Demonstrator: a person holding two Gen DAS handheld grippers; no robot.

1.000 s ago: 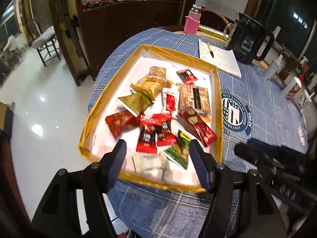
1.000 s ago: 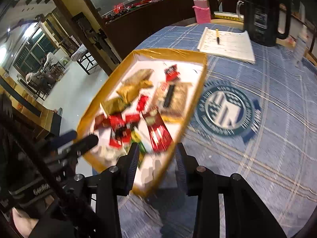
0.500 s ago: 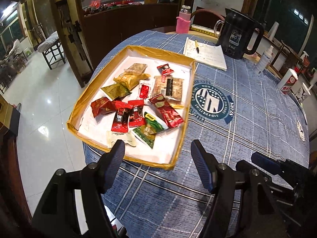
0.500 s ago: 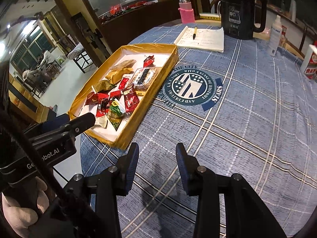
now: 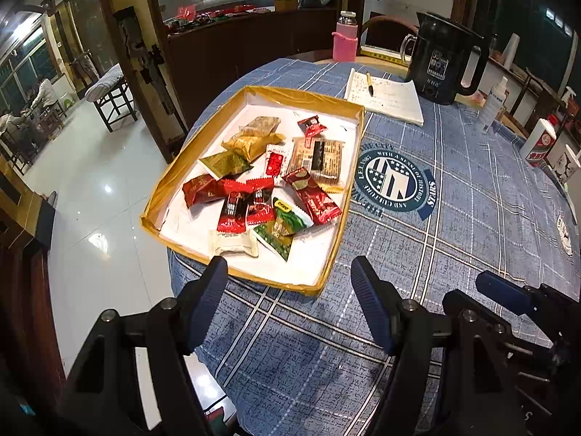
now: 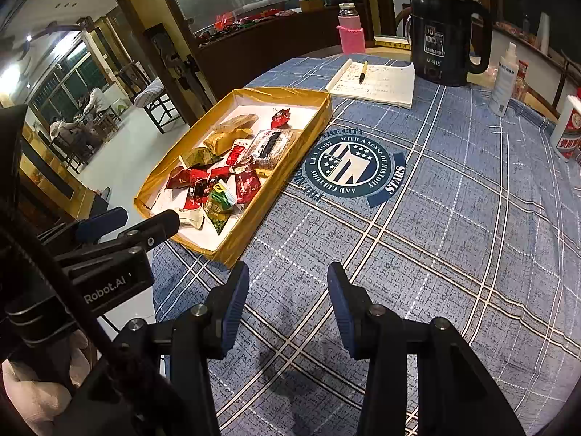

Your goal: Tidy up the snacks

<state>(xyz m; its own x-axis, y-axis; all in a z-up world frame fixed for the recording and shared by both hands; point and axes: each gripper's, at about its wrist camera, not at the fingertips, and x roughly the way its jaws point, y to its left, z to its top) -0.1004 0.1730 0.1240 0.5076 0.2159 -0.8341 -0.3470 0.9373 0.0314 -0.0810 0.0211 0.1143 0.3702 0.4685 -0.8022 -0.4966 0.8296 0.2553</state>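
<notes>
A shallow yellow-rimmed tray (image 5: 348,196) with a white floor lies on the blue checked tablecloth and holds several wrapped snacks: red packets (image 5: 312,200), gold packets (image 5: 250,143), a green packet (image 5: 276,234), a white packet (image 5: 234,243) and a brown bar (image 5: 319,156). The tray also shows in the right wrist view (image 6: 254,210). My left gripper (image 5: 288,276) is open and empty, above the cloth just short of the tray's near edge. My right gripper (image 6: 288,283) is open and empty over bare cloth, right of the tray's near corner.
A notebook with a pen (image 5: 385,94), a black kettle (image 5: 446,61) and a pink bottle (image 5: 345,41) stand at the far side. A white spray bottle (image 6: 506,80) and a red-labelled white bottle (image 6: 568,130) stand at the right. The table edge and tiled floor (image 5: 94,189) lie left.
Both grippers have drawn back from over the tray towards the table's near edge. The tray now lies farther ahead. Both stay open and empty.
</notes>
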